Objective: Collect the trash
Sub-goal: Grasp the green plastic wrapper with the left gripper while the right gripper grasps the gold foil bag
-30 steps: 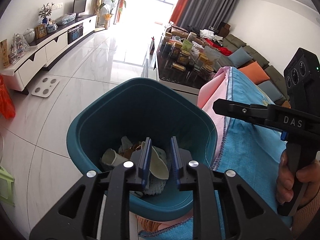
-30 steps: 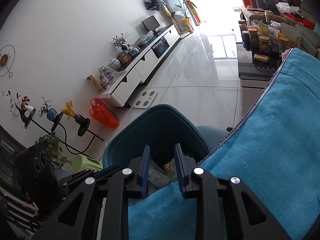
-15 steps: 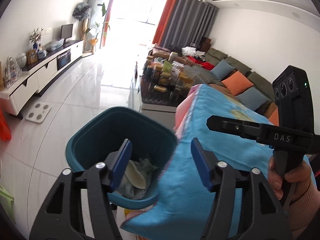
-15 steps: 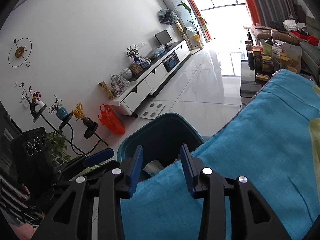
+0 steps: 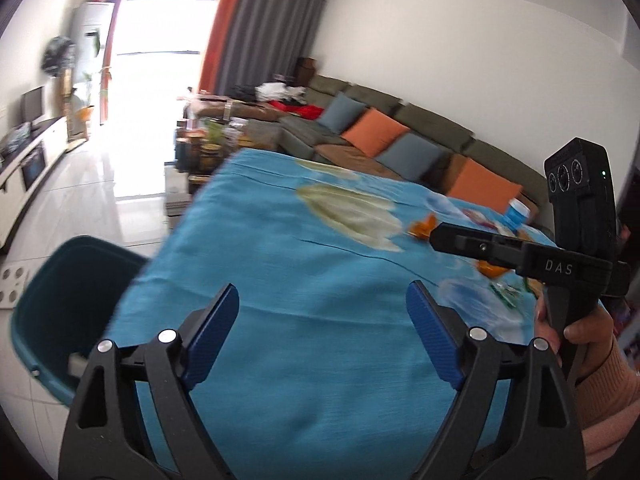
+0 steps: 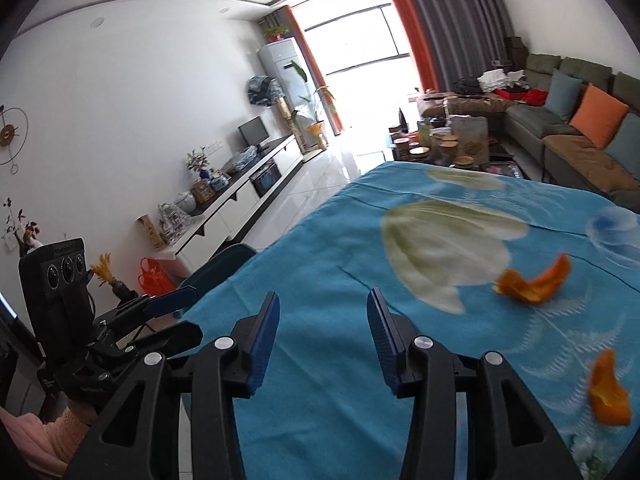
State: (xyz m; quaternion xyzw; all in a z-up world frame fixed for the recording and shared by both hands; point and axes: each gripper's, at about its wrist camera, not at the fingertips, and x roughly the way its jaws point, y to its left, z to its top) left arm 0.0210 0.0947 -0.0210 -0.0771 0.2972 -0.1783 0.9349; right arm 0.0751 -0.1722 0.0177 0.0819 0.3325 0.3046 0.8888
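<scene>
My left gripper [image 5: 322,320] is wide open and empty above the blue tablecloth [image 5: 304,280]. The teal trash bin [image 5: 60,312] stands on the floor at the table's left edge, below and left of it. My right gripper [image 6: 322,328] is open and empty over the cloth [image 6: 360,280]. Two orange peels lie on the cloth to its right, one farther [image 6: 532,278] and one nearer [image 6: 608,392]. In the left wrist view the right gripper [image 5: 436,236] reaches in from the right, near an orange peel [image 5: 422,226] and blurred scraps [image 5: 504,284].
A small blue-and-white container [image 5: 518,210] stands at the table's far right. A sofa with orange and blue cushions [image 5: 380,136] runs behind the table. A cluttered coffee table [image 6: 444,148] and a white TV cabinet [image 6: 240,196] line the tiled floor.
Both grippers have swung up and right from over the bin to over the tablecloth. The left jaws opened wide after being nearly shut; the right jaws also opened further.
</scene>
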